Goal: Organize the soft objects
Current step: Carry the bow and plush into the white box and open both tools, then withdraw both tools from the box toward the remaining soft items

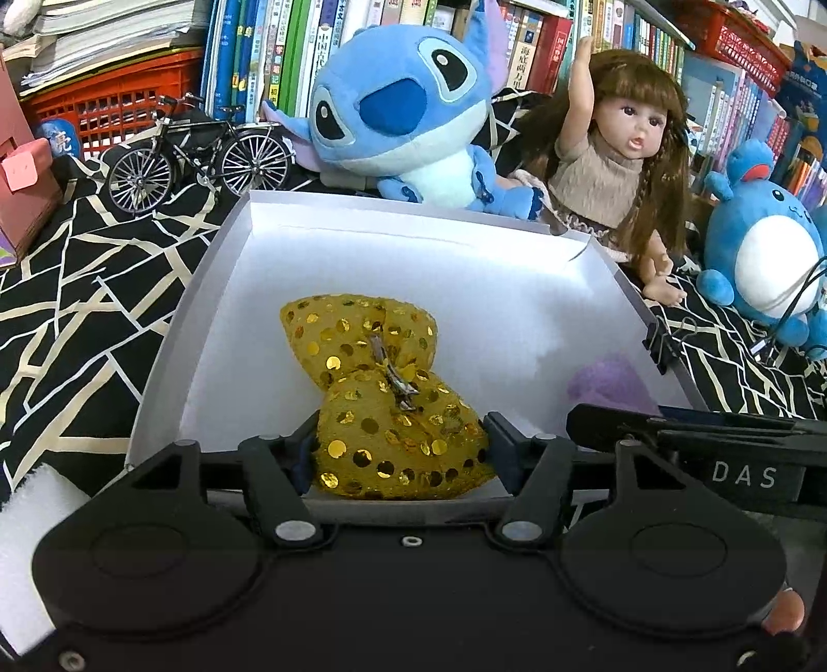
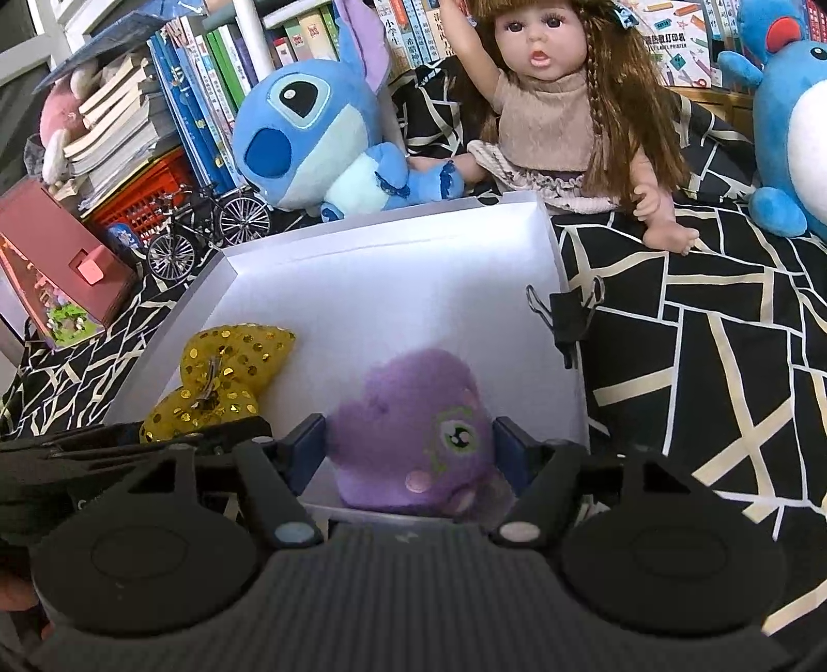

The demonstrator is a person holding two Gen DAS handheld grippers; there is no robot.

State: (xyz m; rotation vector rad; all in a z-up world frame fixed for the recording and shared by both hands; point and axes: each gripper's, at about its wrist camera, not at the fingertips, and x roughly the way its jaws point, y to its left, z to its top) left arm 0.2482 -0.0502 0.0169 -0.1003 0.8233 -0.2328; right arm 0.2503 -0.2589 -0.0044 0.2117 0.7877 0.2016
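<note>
Bow (image 1: pixel 382 398), gold sequined, is lying in the white box (image 1: pixel 413 258) between the left hand-held gripper's (image 1: pixel 398 455) parted jaws, seemingly just let go. Purple plush (image 2: pixel 413 429) is sitting beside it, right hand-held gripper (image 2: pixel 411 452) likewise spread clear, both apparently dropping off for sorting.

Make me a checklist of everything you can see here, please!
Surface: black cloth with cream lines.
Job's things: gold sequinned fabric bow and purple plush toy lie in the white cardboard box.
Clutter: blue alien plush, long-haired doll, round blue plush, model bicycle, black binder clip on the box wall.
Grippers: left hand-held gripper flanks the bow, right hand-held gripper flanks the purple toy; contact unclear.
Cables: thin black cords by the round plush.
Surroundings: bookshelves, red crate.
</note>
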